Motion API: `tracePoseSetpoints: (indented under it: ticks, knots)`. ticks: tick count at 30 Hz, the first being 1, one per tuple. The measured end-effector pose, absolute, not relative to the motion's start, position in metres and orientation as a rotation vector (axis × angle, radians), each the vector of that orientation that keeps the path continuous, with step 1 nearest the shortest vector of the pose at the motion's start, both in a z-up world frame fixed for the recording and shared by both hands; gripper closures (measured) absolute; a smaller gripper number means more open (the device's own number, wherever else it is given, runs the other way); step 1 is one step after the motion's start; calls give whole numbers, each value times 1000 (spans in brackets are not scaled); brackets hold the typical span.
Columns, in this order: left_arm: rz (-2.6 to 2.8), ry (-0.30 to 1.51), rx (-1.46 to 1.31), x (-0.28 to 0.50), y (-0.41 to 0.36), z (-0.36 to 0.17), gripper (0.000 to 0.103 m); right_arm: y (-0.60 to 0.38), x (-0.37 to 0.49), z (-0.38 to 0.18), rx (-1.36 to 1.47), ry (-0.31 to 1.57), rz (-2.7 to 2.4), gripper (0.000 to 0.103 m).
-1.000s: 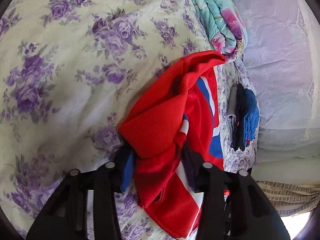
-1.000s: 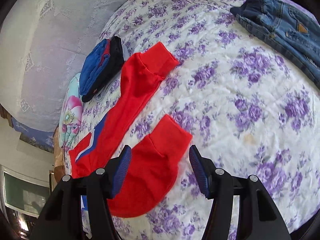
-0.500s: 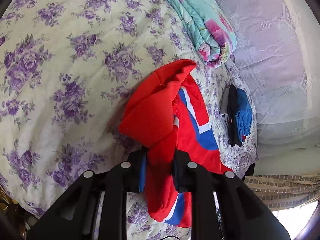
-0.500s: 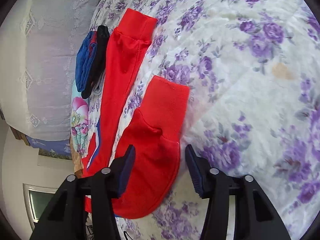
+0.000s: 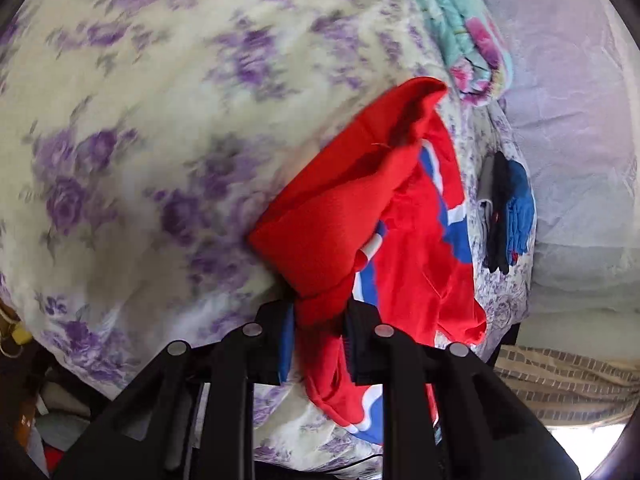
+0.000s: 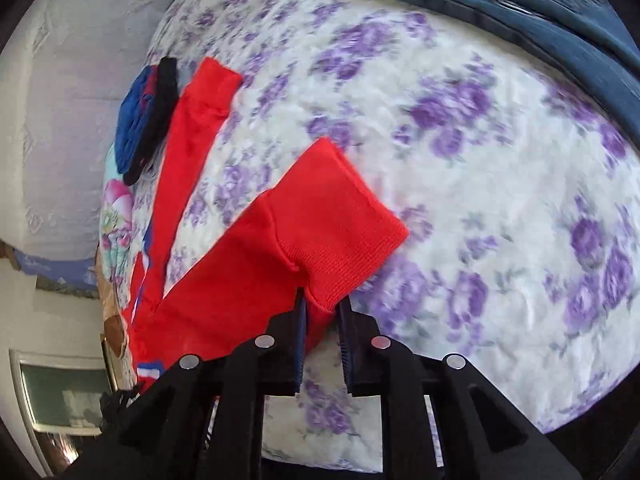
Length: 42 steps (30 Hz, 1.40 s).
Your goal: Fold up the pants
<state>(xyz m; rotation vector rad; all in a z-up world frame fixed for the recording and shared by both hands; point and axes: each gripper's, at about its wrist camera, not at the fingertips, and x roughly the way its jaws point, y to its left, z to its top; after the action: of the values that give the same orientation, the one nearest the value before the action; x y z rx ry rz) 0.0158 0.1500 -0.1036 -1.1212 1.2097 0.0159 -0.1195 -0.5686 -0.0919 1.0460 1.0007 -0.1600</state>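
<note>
Two grippers, both ours, both clamped on one pair of red pants (image 5: 400, 220). Left gripper (image 5: 318, 344): jaws closed on a bunched red fold at the waist end, the blue and white side stripes spilling ahead and to its right. Right gripper (image 6: 322, 336): jaws pinched on the ribbed cuff (image 6: 340, 232) of the near leg, which rises just ahead of the fingers. Far leg (image 6: 188, 136): flat on the flowered bedspread (image 6: 480, 200), ahead and to the left, not yet laid against its mate. Folded blue and black clothes (image 6: 146, 120): one small stack beyond that leg, by the edge of the bed. Rolled floral blanket (image 5: 460, 32): far ahead of our left gripper. Jeans (image 6: 540, 8): dark denim, far ahead and right of our right gripper. Progress, as we judge it: early; ends gripped, no fold made, legs apart. Remaining: bring the legs together, then double the length and set the pants down.
</note>
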Motion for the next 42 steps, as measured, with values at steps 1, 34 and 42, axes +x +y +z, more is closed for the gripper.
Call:
tracePoseSetpoints:
  ticks: [1, 34, 42]
  knots:
    - [8, 1197, -1167, 11, 153, -107, 83, -571, -123, -83, 1055, 951, -178, 86]
    - [192, 1125, -991, -36, 125, -58, 42, -545, 139, -127, 1132, 861, -86, 62]
    - [183, 1145, -990, -26, 127, -63, 41, -550, 114, -72, 980, 716, -33, 100]
